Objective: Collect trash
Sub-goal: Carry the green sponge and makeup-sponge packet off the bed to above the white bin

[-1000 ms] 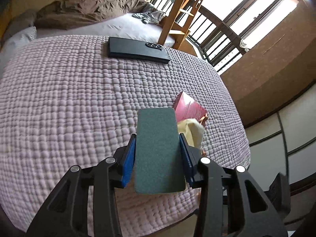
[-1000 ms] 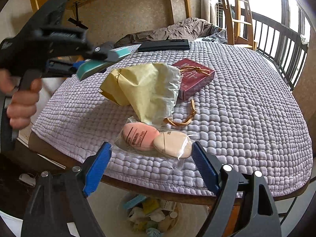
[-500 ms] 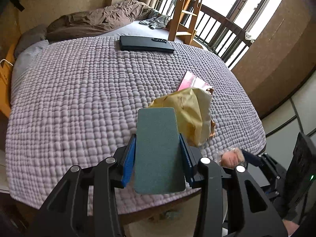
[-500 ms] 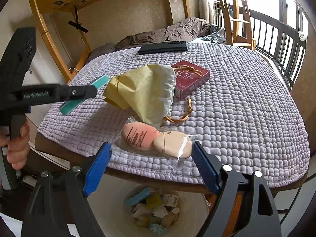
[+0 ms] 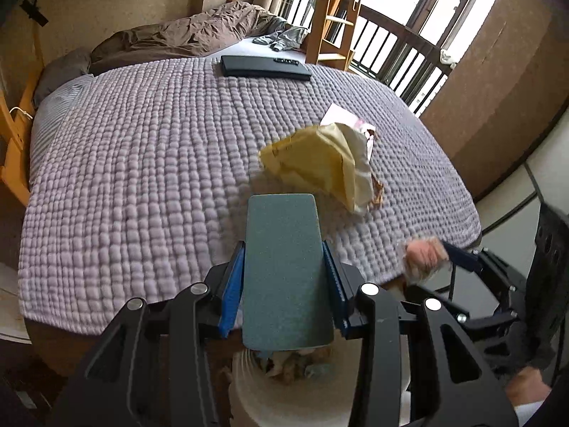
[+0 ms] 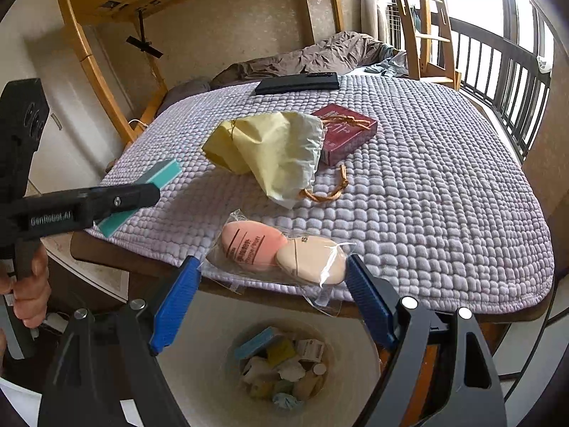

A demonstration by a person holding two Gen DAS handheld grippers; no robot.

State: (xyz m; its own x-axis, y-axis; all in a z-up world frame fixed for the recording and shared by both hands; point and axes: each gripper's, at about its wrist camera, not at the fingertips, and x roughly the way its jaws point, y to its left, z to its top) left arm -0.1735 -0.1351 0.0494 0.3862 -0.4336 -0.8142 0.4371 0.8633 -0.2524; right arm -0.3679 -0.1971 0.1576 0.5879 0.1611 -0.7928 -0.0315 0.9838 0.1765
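My left gripper (image 5: pixel 284 277) is shut on a teal sponge block (image 5: pixel 286 270) and holds it over the rim of the white trash bin (image 5: pixel 249 388) below the bed's edge; it also shows in the right wrist view (image 6: pixel 142 192). My right gripper (image 6: pixel 274 284) holds a clear packet of two makeup sponges (image 6: pixel 281 254), pink and beige, between its blue pads above the bin (image 6: pixel 355 366), which holds several scraps. The packet shows blurred in the left wrist view (image 5: pixel 423 256). A crumpled yellow bag (image 6: pixel 274 149) lies on the lilac quilt (image 6: pixel 426 178).
A maroon box (image 6: pixel 346 131) with an orange cord (image 6: pixel 327 192) lies beside the yellow bag. A black flat case (image 6: pixel 297 83) lies farther back. A brown duvet (image 5: pixel 185 35), a wooden ladder (image 5: pixel 334 10) and a dark railing (image 6: pixel 505 71) stand beyond the bed.
My left gripper has pulled back and down from the quilt to over the bin with the teal block. My right gripper has drawn the sponge packet back off the bed edge over the bin.
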